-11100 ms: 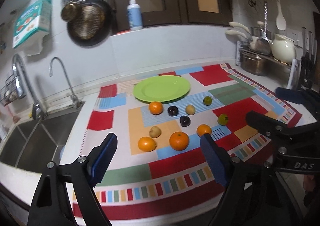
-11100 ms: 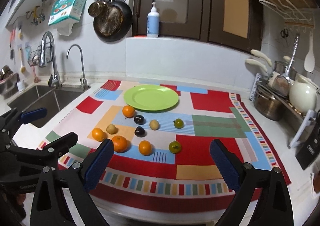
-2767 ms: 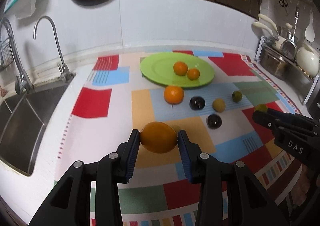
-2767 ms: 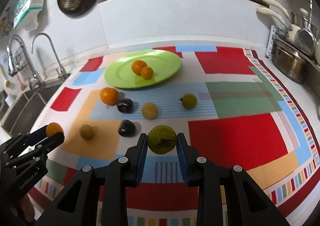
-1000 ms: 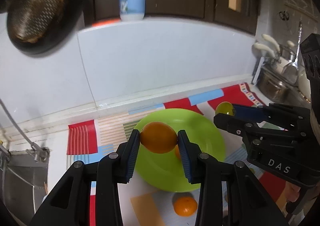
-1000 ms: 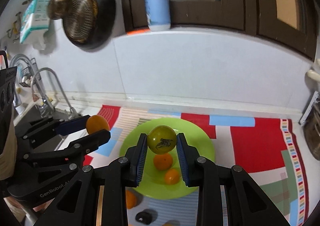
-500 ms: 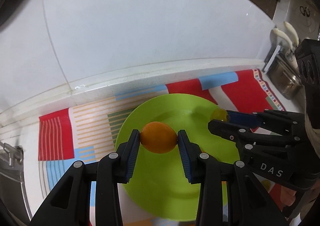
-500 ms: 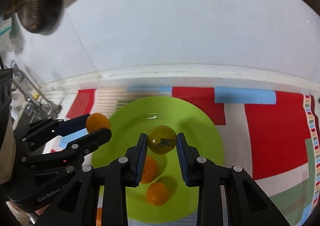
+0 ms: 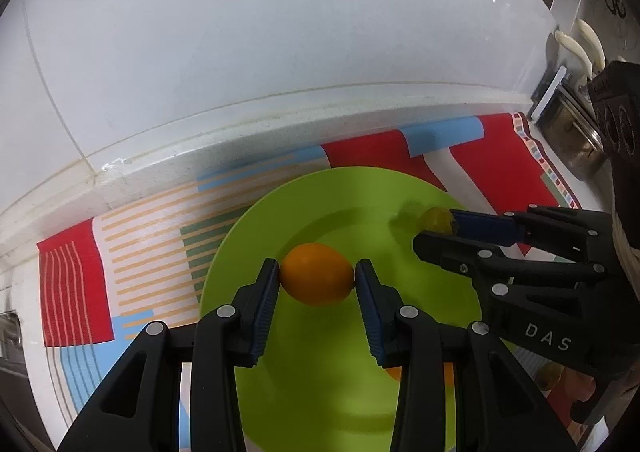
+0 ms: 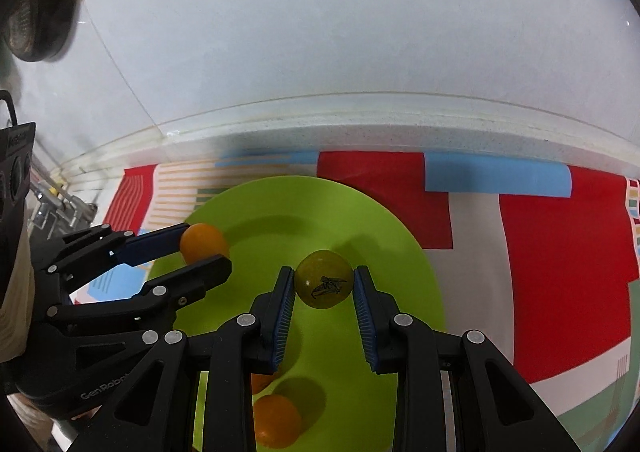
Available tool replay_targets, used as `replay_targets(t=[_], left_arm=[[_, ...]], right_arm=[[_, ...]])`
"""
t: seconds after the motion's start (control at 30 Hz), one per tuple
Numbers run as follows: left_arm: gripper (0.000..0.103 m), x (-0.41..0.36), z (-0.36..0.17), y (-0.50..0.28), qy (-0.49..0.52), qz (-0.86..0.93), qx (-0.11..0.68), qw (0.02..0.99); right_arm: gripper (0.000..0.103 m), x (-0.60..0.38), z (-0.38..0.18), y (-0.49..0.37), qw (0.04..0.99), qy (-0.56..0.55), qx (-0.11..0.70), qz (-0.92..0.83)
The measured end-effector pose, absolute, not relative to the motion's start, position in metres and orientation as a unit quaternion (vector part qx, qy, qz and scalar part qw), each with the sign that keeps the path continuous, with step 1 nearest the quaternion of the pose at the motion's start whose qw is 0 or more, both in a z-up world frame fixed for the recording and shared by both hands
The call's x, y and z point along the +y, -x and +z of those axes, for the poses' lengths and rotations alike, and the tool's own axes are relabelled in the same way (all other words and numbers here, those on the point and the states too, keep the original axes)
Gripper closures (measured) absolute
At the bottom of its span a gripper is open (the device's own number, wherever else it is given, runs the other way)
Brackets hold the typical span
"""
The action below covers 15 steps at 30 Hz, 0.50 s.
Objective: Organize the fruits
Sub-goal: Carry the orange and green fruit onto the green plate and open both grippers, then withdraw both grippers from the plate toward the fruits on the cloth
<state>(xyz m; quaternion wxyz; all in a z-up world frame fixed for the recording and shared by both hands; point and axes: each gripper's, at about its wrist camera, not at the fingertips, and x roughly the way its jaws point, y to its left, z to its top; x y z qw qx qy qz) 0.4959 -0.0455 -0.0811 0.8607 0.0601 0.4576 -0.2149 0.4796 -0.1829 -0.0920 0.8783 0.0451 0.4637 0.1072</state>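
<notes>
The left hand-held gripper (image 9: 316, 279) pinches an orange (image 9: 317, 279) above the green plate (image 9: 304, 372), toward its 9 o'clock side. The right hand-held gripper (image 10: 324, 284) pinches a yellow-green fruit (image 10: 323, 284) above the plate's centre. 2 more oranges (image 10: 276, 426) lie on the plate near its 6 o'clock rim. The plate's 12 o'clock edge sits near the wall (image 9: 280, 31), on a patchwork cloth (image 10: 560, 252) covering the surface.

Home kitchen: white tiled wall (image 9: 280, 31) behind a speckled surface (image 10: 400, 123), patchwork cloth (image 10: 560, 252) spread on it, steel pot (image 9: 580, 147) and ladle handles (image 9: 576, 47) at right, dark pan (image 10: 36, 11) hanging at left.
</notes>
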Motion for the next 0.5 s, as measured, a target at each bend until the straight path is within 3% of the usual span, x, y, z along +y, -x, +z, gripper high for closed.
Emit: replay_targets(t=[0.5], left_arm=[[0.044,-0.033,-0.046,-0.458,-0.077,-0.180,0.406,0.893]], right_arm=[[0.070,-0.184,-0.066,-0.447,0.898,-0.038,0.428,0.097]])
